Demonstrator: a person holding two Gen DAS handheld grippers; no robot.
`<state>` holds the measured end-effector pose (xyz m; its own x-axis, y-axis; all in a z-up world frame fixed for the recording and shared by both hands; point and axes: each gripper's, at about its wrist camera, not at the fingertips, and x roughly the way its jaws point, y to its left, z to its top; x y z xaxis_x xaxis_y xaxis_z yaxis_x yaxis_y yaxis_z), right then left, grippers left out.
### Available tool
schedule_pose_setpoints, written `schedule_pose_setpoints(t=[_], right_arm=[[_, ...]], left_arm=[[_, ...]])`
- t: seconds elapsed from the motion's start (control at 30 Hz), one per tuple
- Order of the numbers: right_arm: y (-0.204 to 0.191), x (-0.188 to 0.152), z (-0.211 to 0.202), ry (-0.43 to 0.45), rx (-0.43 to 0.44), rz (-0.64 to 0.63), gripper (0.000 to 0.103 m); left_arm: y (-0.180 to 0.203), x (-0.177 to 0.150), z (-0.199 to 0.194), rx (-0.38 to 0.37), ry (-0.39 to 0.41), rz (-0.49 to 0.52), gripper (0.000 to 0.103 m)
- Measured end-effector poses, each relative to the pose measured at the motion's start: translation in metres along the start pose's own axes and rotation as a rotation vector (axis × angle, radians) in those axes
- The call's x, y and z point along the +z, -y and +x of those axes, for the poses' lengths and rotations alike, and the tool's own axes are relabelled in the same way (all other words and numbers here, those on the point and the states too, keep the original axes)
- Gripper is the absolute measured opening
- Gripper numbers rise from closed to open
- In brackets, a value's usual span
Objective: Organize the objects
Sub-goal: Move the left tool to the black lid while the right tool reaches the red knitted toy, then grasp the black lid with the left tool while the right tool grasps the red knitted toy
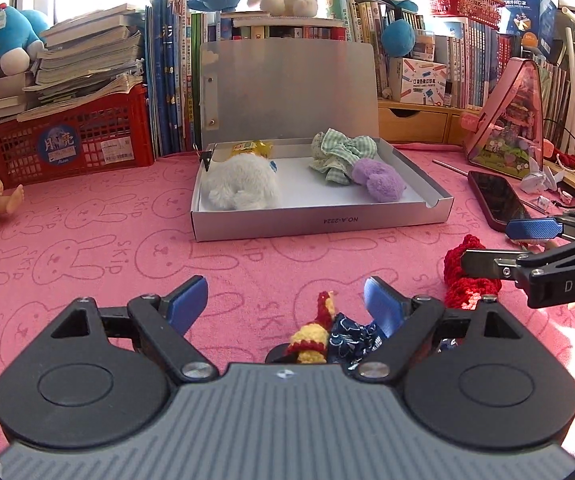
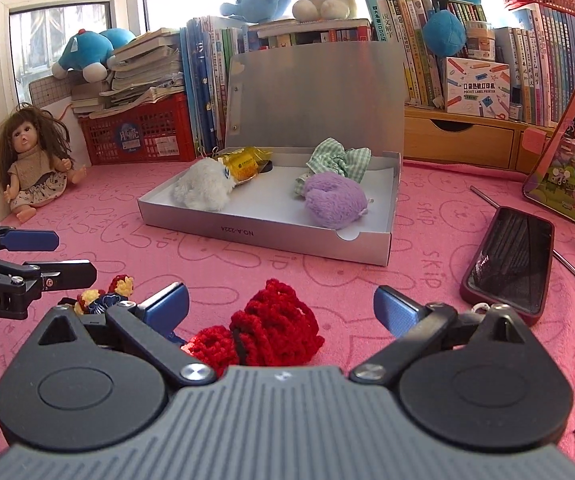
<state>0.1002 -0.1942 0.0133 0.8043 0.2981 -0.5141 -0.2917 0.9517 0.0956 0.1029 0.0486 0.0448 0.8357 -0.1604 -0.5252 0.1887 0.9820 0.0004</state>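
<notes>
My left gripper is open low over the pink cloth. A small red-and-yellow knitted piece and a dark blue patterned fabric lie between its fingers, close to the right one. My right gripper is open too, and a red knitted item lies on the cloth between its pads without touching them. Each gripper shows in the other's view: the right gripper and the left gripper. Beyond them an open silver box holds a white plush, a yellow packet, green checked fabric and a purple plush.
A dark phone lies right of the box, with a thin metal rod and a pink triangular case behind it. A doll sits at the far left. A red crate, books and plush toys line the back.
</notes>
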Motion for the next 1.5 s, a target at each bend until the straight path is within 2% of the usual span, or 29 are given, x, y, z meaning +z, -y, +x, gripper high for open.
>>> schedule_pose_setpoints(t=[0.23, 0.53, 0.93, 1.1, 1.5], right_arm=[[-0.003, -0.013, 0.004, -0.014, -0.011, -0.006, 0.103], [-0.002, -0.021, 0.012, -0.034, 0.007, 0.038, 0.103], [-0.008, -0.022, 0.021, -0.089, -0.055, 0.013, 0.103], [-0.007, -0.023, 0.021, -0.093, -0.052, 0.027, 0.103], [-0.006, -0.023, 0.021, -0.098, -0.057, 0.046, 0.103]], left_arm=[[0.0, -0.022, -0.009, -0.007, 0.005, -0.053, 0.088], [0.008, -0.042, -0.014, 0.003, 0.0, -0.039, 0.088], [-0.001, -0.064, -0.031, 0.041, -0.001, -0.06, 0.088], [-0.002, -0.068, -0.034, 0.039, -0.009, -0.077, 0.08], [0.018, -0.071, -0.025, 0.014, -0.033, -0.025, 0.054]])
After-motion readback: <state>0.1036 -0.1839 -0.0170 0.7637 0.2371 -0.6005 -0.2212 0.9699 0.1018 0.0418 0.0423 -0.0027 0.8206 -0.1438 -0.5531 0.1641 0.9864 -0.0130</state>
